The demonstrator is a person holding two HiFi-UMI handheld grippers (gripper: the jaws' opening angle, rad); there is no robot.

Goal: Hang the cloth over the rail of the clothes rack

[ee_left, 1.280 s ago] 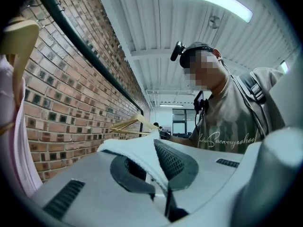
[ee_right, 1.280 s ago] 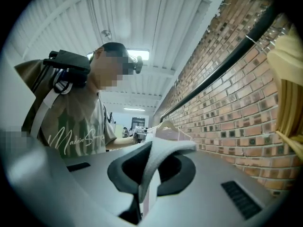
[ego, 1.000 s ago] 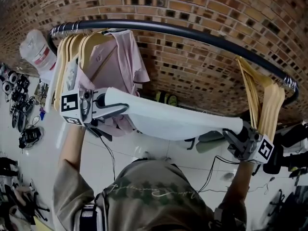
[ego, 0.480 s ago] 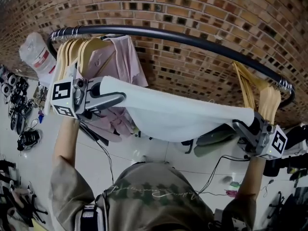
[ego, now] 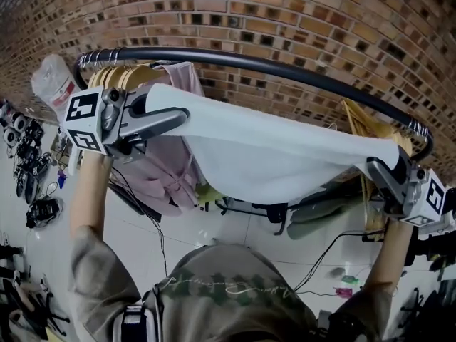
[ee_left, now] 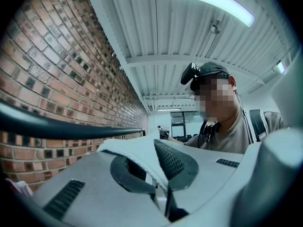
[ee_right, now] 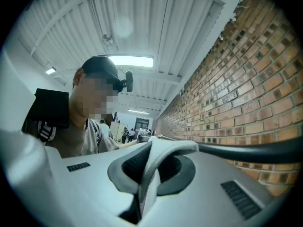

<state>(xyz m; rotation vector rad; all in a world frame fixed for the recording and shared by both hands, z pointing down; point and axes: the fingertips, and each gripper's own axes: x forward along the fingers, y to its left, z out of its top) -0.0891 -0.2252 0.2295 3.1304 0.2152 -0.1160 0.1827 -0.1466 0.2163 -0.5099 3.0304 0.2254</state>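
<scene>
A pale cloth [ego: 271, 155] hangs stretched between my two grippers, just below and in front of the black rail [ego: 285, 55] of the clothes rack. My left gripper [ego: 182, 114] is shut on the cloth's left corner [ee_left: 142, 155], near the rail's left end. My right gripper [ego: 374, 166] is shut on the right corner [ee_right: 158, 152], under the rail's right end. In both gripper views the cloth is pinched between the jaws, with the rail [ee_left: 57, 129] [ee_right: 265, 150] running just past them along the brick wall.
Wooden hangers [ego: 117, 77] and a pink shirt [ego: 174, 155] hang at the rail's left end. More wooden hangers [ego: 367, 123] hang at its right end. A brick wall [ego: 320, 27] stands close behind. Cables and gear [ego: 32, 169] lie on the white floor at left.
Both grippers have risen with the cloth held taut, from well below the rail to nearly level with it. Both grips have stayed the same.
</scene>
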